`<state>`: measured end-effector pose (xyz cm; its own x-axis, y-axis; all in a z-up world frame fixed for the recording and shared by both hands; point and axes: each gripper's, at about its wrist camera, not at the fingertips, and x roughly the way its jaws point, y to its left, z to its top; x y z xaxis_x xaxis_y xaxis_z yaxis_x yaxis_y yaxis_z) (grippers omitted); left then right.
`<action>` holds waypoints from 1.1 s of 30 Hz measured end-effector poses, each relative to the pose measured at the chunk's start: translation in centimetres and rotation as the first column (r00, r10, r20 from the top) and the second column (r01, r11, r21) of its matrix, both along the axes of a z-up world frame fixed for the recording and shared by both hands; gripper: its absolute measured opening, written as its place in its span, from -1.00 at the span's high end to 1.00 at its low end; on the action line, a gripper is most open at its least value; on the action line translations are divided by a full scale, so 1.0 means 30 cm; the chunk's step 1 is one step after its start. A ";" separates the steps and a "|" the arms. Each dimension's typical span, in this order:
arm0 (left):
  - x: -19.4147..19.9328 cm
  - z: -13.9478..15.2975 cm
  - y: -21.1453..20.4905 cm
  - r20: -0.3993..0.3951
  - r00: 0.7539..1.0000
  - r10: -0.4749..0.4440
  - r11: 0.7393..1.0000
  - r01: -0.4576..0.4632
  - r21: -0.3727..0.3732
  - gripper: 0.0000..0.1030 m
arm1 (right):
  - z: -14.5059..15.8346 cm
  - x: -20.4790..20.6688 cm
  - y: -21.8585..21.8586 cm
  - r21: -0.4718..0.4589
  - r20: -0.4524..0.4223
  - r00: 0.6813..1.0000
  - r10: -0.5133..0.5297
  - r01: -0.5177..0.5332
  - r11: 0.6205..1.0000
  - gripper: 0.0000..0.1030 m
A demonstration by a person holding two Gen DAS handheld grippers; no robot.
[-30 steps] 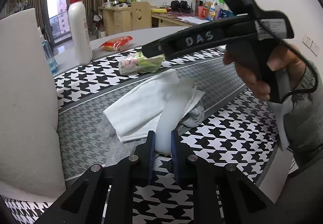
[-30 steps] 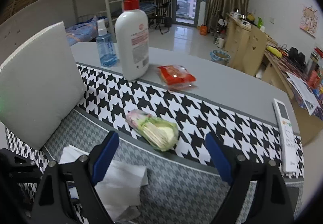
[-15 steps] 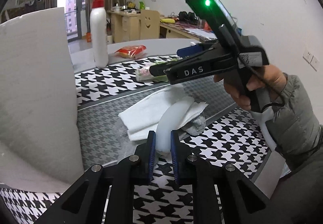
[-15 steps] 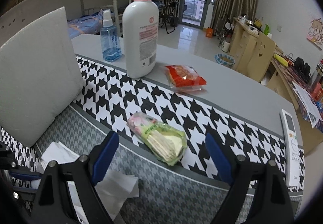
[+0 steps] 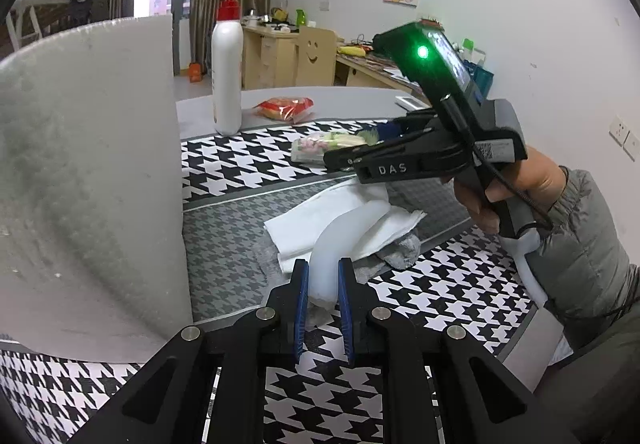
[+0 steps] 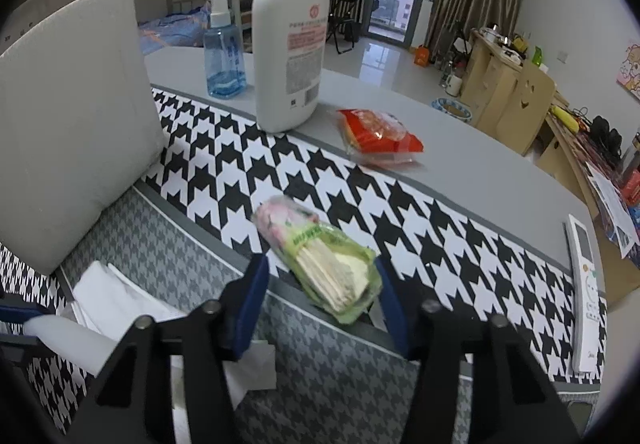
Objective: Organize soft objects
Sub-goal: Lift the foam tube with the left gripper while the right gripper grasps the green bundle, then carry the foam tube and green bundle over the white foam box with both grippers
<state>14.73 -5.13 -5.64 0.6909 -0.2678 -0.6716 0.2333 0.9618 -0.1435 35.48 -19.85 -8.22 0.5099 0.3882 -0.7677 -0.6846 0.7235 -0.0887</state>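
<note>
The green tissue pack [image 6: 320,268] is lying on the houndstooth cloth [image 6: 400,211], at the seam between the bold black-and-white band and the finer grey weave, its open end facing the right gripper [image 6: 320,296]. It is looking light, squashy and wrapped in slick film, so I judge a hold across the thick middle of the stack to be safer than one on the loose crinkled end, where the wrapper would likely slip or bunch. The right gripper's jaws have just been closing and are now flanking the pack's near end; the right pad seems to be touching the film, while the left pad is standing clear of it, so I am not reading this as a grip yet

The left gripper [image 5: 323,284] is clamped on a white foam strip [image 5: 340,236], which is bending limply up off the folded white tissues [image 5: 304,222] and a grey cloth [image 5: 400,250] beneath them. A big foam block [image 6: 68,123] is standing to the left, with a lotion bottle [image 6: 290,55], a blue spray bottle [image 6: 222,55] and a red snack packet [image 6: 376,133] further back
</note>
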 end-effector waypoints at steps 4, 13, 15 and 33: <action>-0.015 0.009 0.009 0.011 1.000 0.015 1.000 -0.014 -0.012 0.70 | 0.000 -0.002 -0.007 0.011 -0.022 1.000 0.005 -0.005 1.000 0.38; -0.054 0.045 0.016 0.044 0.998 0.047 0.999 -0.046 -0.020 0.70 | 0.075 -0.049 -0.058 0.071 0.001 1.000 -0.015 0.015 0.997 0.51; -0.062 0.054 0.016 0.054 0.997 0.052 0.999 -0.052 -0.016 0.70 | 0.091 -0.061 -0.072 0.086 0.008 1.000 -0.022 0.021 0.996 0.51; -0.092 0.102 0.012 0.103 0.991 0.086 0.996 -0.086 -0.007 0.69 | 0.161 -0.125 -0.185 0.189 0.008 0.997 -0.083 0.080 0.979 0.78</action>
<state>11.97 -4.78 -2.59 0.7770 -0.2063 -0.5948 0.1635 0.9785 -0.1258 31.73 -25.40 -3.40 0.5574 0.4817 -0.6763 -0.6223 0.7816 0.0439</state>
